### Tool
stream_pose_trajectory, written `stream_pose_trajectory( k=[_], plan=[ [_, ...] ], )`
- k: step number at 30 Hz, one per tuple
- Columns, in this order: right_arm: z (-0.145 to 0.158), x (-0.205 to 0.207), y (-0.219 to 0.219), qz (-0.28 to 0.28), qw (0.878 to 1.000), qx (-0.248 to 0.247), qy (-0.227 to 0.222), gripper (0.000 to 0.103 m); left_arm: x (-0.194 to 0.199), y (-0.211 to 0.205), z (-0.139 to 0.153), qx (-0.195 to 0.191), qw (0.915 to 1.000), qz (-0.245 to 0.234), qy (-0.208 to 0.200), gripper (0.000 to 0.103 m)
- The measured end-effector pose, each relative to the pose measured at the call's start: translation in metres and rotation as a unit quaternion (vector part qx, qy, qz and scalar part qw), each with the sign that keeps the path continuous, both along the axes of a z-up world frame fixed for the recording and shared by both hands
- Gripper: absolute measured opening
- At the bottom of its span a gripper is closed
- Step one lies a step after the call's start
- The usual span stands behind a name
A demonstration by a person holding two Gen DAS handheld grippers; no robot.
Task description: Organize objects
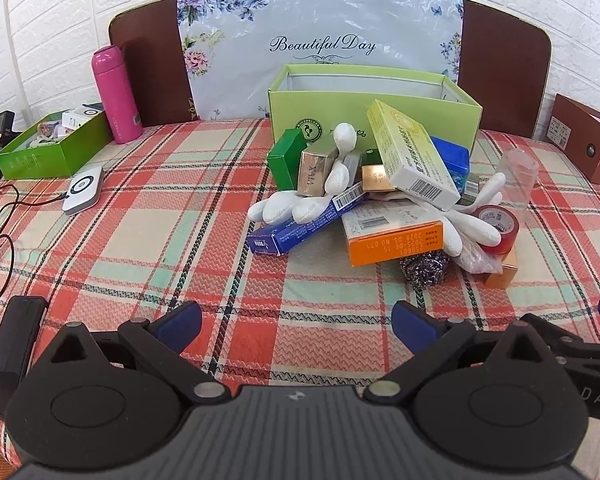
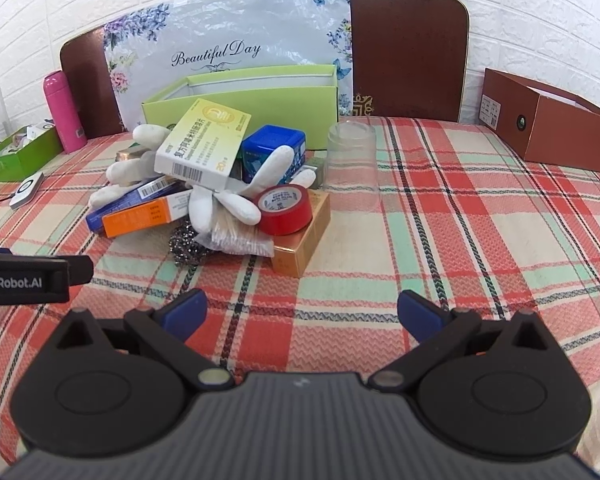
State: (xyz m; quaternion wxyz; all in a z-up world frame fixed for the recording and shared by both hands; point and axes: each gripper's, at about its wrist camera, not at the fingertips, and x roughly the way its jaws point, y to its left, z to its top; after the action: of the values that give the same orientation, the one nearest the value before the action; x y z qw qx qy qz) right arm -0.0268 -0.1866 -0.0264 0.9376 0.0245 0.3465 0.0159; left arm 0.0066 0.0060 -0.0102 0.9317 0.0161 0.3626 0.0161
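Note:
A heap of small things lies mid-table in front of an open light-green box (image 1: pixel 374 110) (image 2: pixel 236 98). In it are a yellow-white medicine carton (image 1: pixel 414 152) (image 2: pixel 204 142), an orange-ended carton (image 1: pixel 396 242) (image 2: pixel 140 218), a long blue carton (image 1: pixel 300 226), white gloves (image 1: pixel 284 206) (image 2: pixel 236 200), a red tape roll (image 1: pixel 498 224) (image 2: pixel 286 210), a steel scourer (image 1: pixel 424 266), a gold box (image 2: pixel 302 240) and a blue tin (image 2: pixel 272 152). My left gripper (image 1: pixel 296 322) and right gripper (image 2: pixel 302 314) both stand open over bare cloth, short of the heap, holding nothing.
An upturned clear cup (image 2: pixel 352 164) stands right of the heap. A pink bottle (image 1: pixel 116 94), a green tray of oddments (image 1: pixel 52 146) and a white charger with cable (image 1: pixel 82 190) sit at the left. A brown box (image 2: pixel 556 120) is far right. Chair backs line the far edge.

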Motion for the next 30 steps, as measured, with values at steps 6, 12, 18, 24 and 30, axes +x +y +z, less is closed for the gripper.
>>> stream_pose_trajectory(
  k=[6,12,18,24,30],
  plan=[
    [-0.003,0.004,0.0,-0.001,1.0,0.002,0.008,0.103,0.004,-0.001,-0.004,0.001,1.0,0.001,0.009,0.103],
    [-0.008,0.008,0.0,0.0,1.0,0.004,0.016,0.103,0.009,-0.001,-0.007,0.002,0.9999,0.002,0.016,0.103],
    [-0.013,0.016,0.0,0.0,1.0,0.006,0.026,0.103,0.014,-0.001,-0.011,0.002,0.9997,0.002,0.024,0.103],
    [-0.022,0.025,-0.002,-0.003,0.999,0.009,0.043,0.103,0.02,0.0,-0.013,-0.015,0.9994,-0.007,0.029,0.103],
    [-0.014,0.024,-0.005,0.016,0.999,0.029,-0.002,0.103,0.033,-0.005,0.009,-0.043,0.9982,-0.042,-0.009,0.103]
  ],
)
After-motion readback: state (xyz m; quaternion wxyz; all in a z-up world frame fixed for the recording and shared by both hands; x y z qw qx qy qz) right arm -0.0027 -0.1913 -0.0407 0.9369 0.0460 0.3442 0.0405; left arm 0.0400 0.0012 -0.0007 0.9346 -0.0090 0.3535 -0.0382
